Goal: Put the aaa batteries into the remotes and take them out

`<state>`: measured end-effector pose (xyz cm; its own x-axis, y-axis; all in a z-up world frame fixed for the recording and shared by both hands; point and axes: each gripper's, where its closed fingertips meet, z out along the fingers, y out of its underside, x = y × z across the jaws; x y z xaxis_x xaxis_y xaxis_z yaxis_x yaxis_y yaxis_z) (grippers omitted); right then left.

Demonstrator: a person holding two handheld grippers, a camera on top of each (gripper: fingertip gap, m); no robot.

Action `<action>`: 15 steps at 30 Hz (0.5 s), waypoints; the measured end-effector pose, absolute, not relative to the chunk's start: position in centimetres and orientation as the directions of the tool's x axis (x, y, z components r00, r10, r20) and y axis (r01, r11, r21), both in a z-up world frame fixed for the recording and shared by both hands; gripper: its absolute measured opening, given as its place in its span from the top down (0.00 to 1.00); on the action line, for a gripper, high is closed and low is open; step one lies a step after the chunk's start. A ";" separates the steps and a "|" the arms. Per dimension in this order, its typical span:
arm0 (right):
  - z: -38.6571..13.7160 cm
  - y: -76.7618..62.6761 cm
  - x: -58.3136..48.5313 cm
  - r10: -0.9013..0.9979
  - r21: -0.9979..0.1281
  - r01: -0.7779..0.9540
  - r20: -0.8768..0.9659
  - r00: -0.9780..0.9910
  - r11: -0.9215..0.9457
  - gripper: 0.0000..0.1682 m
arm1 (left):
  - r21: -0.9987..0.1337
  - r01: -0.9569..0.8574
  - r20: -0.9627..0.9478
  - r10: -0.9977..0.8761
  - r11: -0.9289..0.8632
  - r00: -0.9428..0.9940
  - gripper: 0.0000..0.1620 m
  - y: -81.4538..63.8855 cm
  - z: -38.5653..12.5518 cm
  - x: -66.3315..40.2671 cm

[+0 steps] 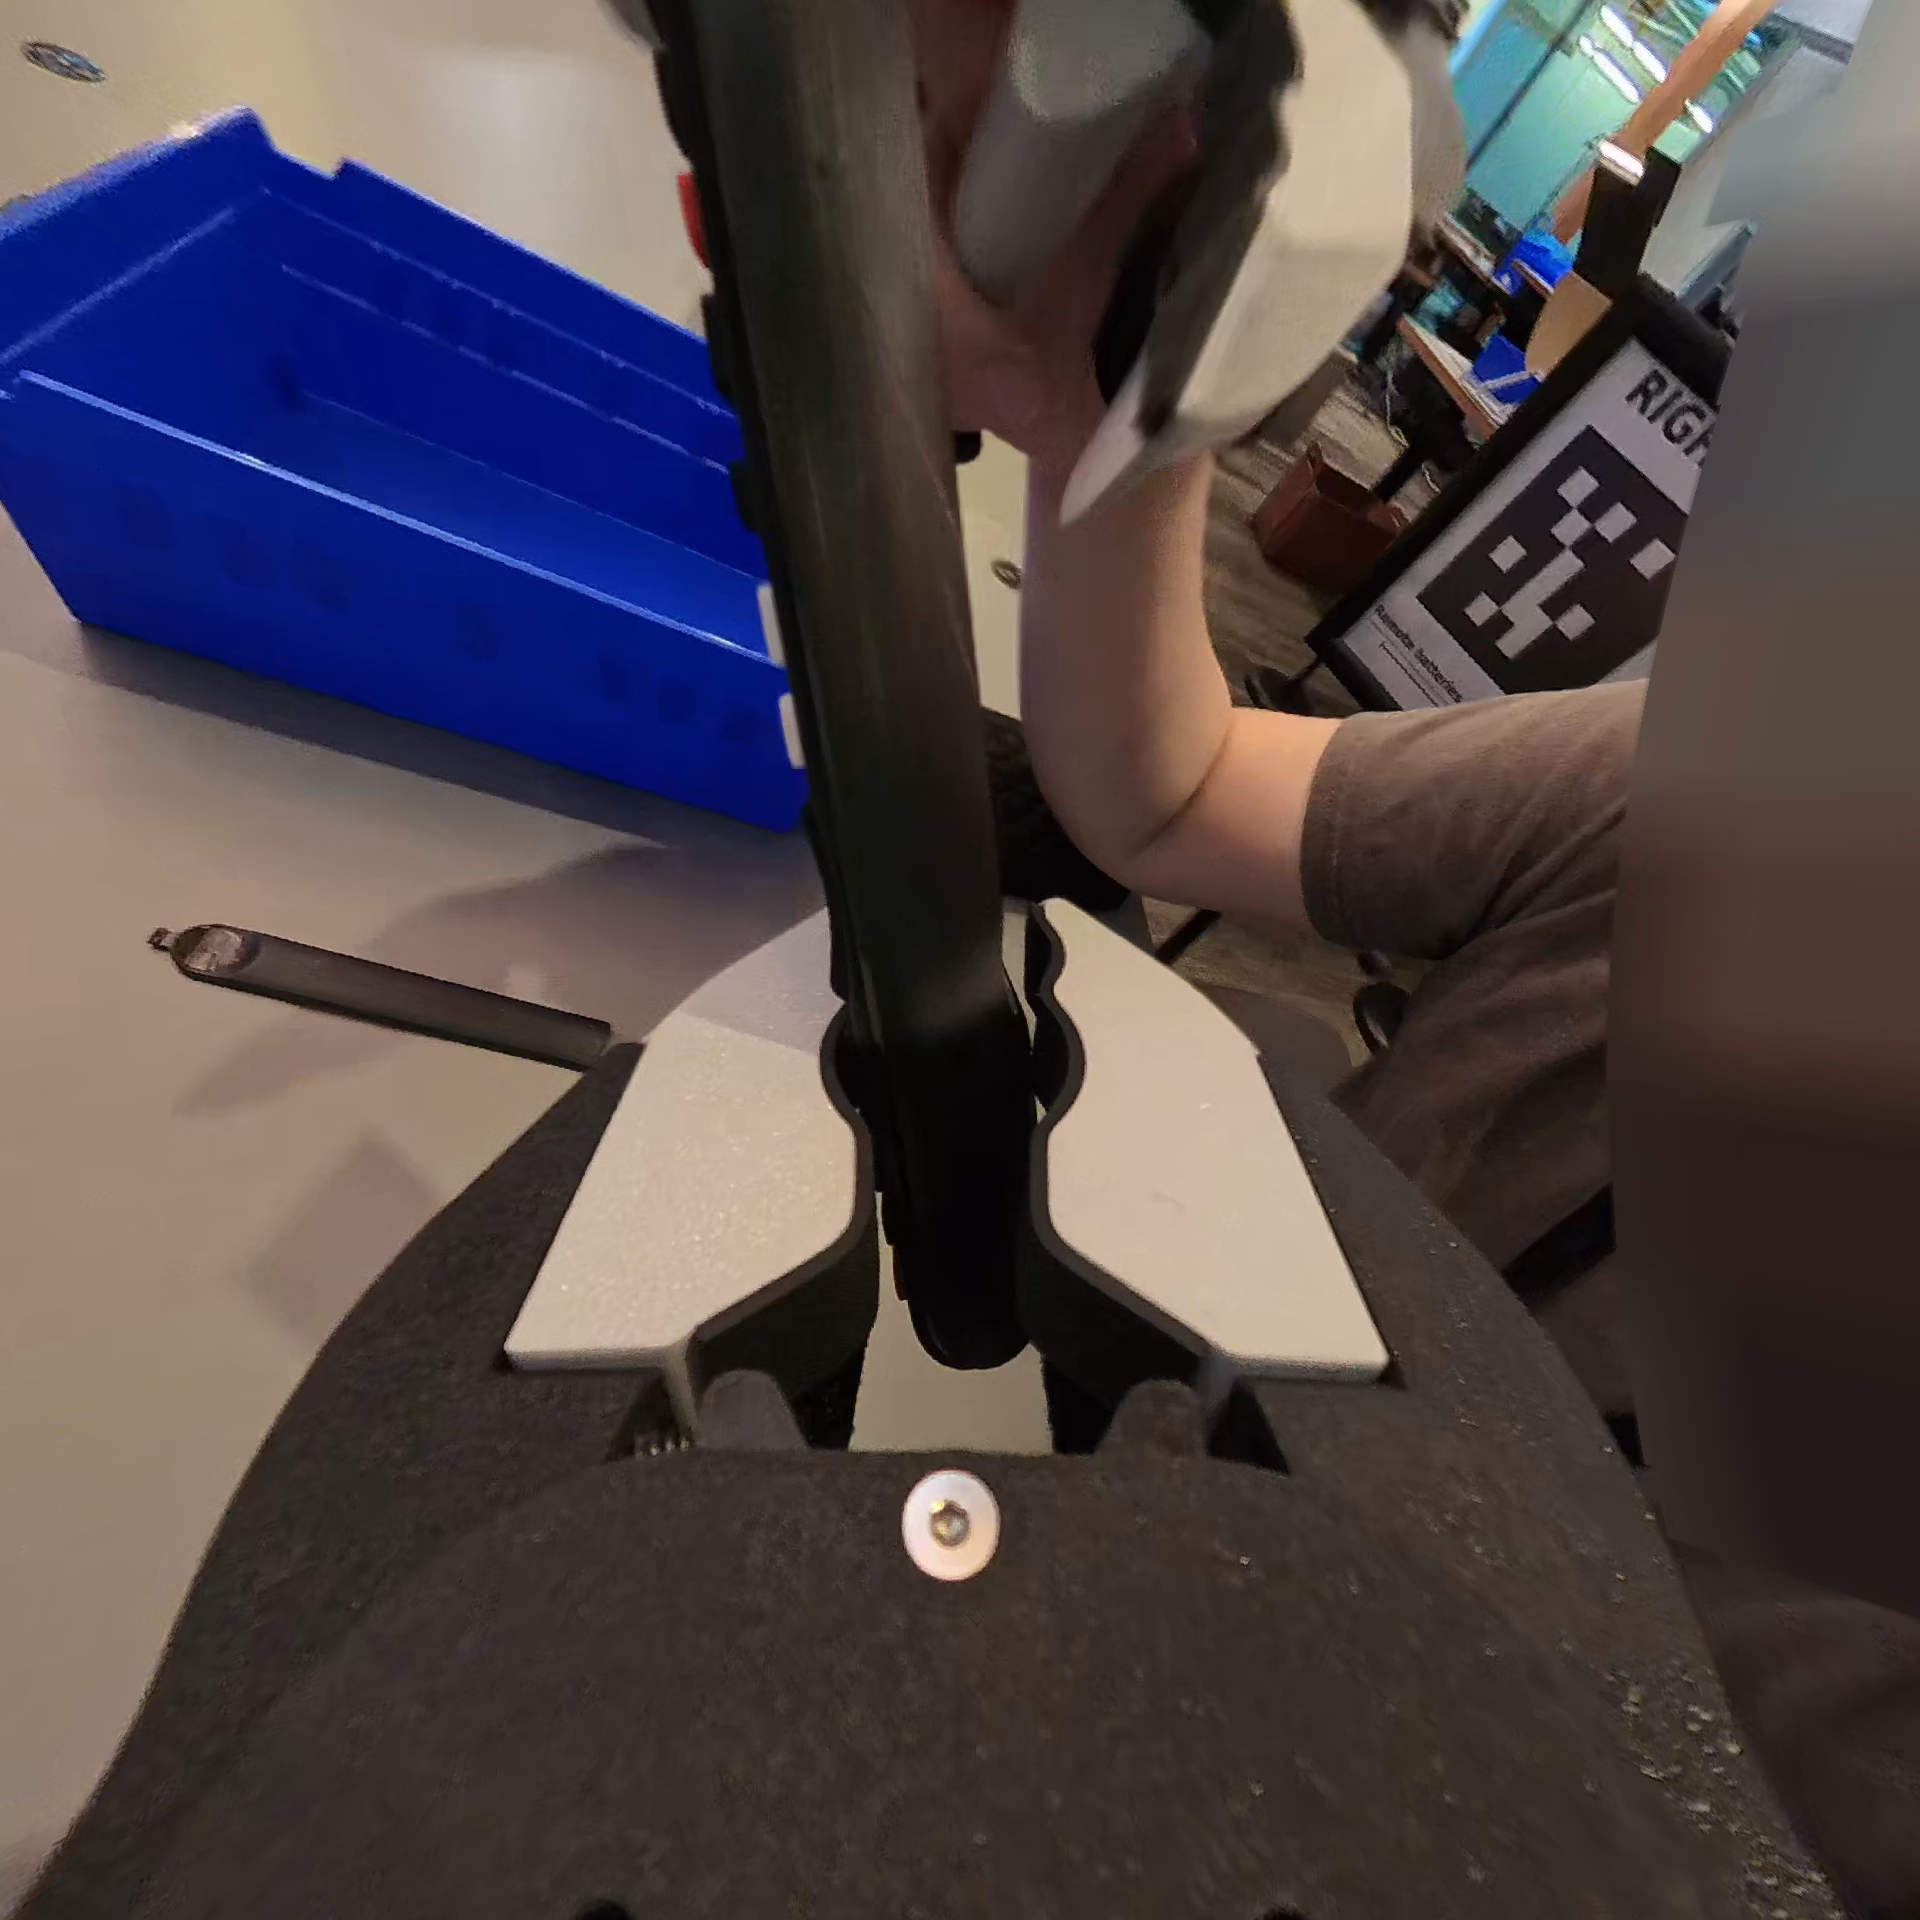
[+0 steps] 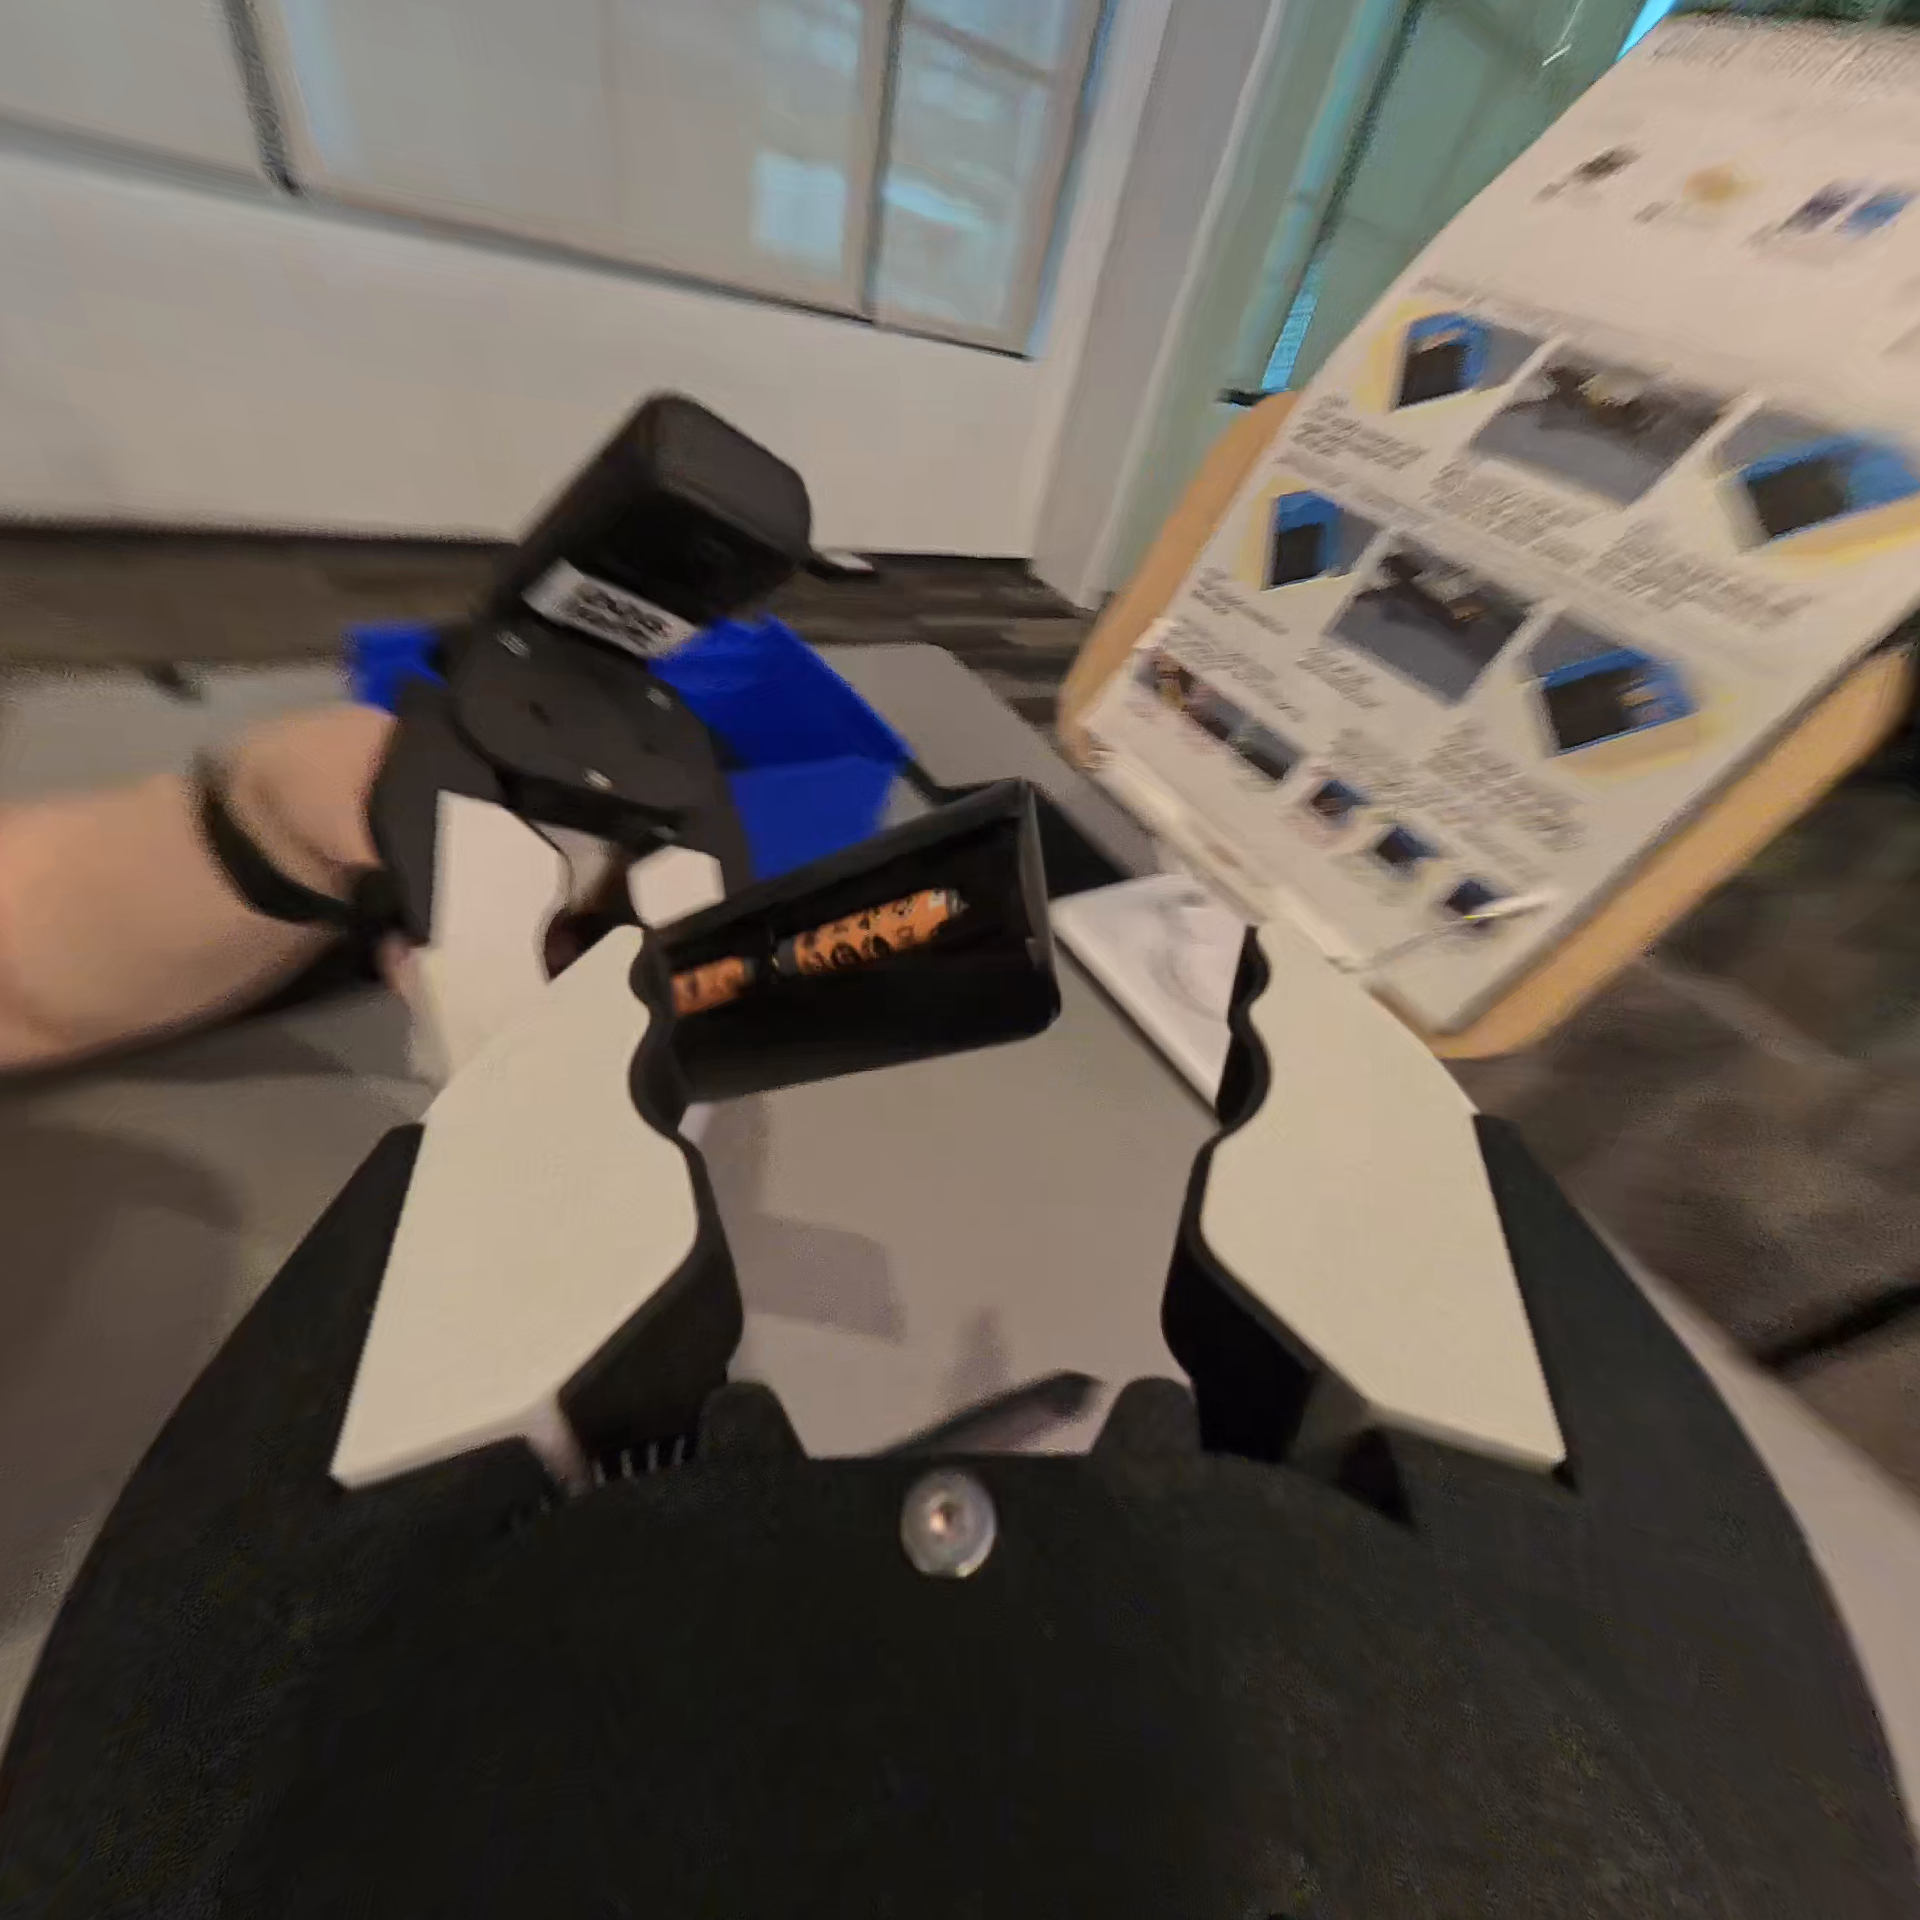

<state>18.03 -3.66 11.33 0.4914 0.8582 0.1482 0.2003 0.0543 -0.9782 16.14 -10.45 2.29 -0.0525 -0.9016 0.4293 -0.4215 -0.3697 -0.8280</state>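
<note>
Clamping a black remote (image 1: 883, 665) near its lower end, the left gripper (image 1: 940, 1132) holds it up off the grey surface (image 1: 260, 1195), fingers pressed against both sides. Left of it on the surface sits a blue bin (image 1: 395, 499) with dividers, and nearer lies a long narrow black piece (image 1: 395, 987), possibly the battery cover, though I cannot tell for certain. Beyond the remote, blurred, hangs the right gripper (image 1: 1195, 270), with the person's bare forearm (image 1: 1132, 748) and brown sleeve (image 1: 1475, 831) below it. Further right stands a framed sign (image 1: 1538, 561) carrying a black-and-white square marker and some printed words.

From the right gripper's side, a hand (image 2: 281, 831) on the left grips the left gripper's black body (image 2: 592, 717), which bears a small white label. The remote's open compartment (image 2: 862, 935) faces up, with two orange-and-black patterned batteries (image 2: 821, 951) lying end to end inside. The right gripper (image 2: 940, 997) is spread wide and holds nothing, its left finger (image 2: 540, 1174) just beside the compartment. To the right leans a cardboard-backed instruction sheet (image 2: 1538, 582) of photos and text, too blurred to read. Behind are a white wall (image 2: 416, 395) and windows (image 2: 727, 135).
</note>
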 end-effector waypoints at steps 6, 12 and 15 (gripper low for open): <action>10.1 -6.9 16.7 0.926 -0.923 0.072 -0.378 0.018 -0.378 0.86 | -0.801 -0.515 0.417 -0.902 -0.306 -0.113 0.84 -12.5 1.3 16.1; 10.6 -5.4 17.3 0.914 -0.915 -0.006 -0.403 0.053 -0.403 0.87 | -0.838 -0.410 0.417 -0.907 -0.359 -0.059 0.83 -10.2 2.5 16.1; 11.6 -4.1 17.9 0.914 -0.918 -0.109 -0.393 0.105 -0.382 0.87 | -0.885 -0.311 0.357 -0.934 -0.346 0.021 0.82 -7.8 3.6 15.5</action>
<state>17.90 -4.14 11.60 0.1045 0.9137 -0.3927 -0.1087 -0.3820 -0.9177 15.47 -7.81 3.56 0.0208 -0.9337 0.3574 -0.3109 -0.3458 -0.8853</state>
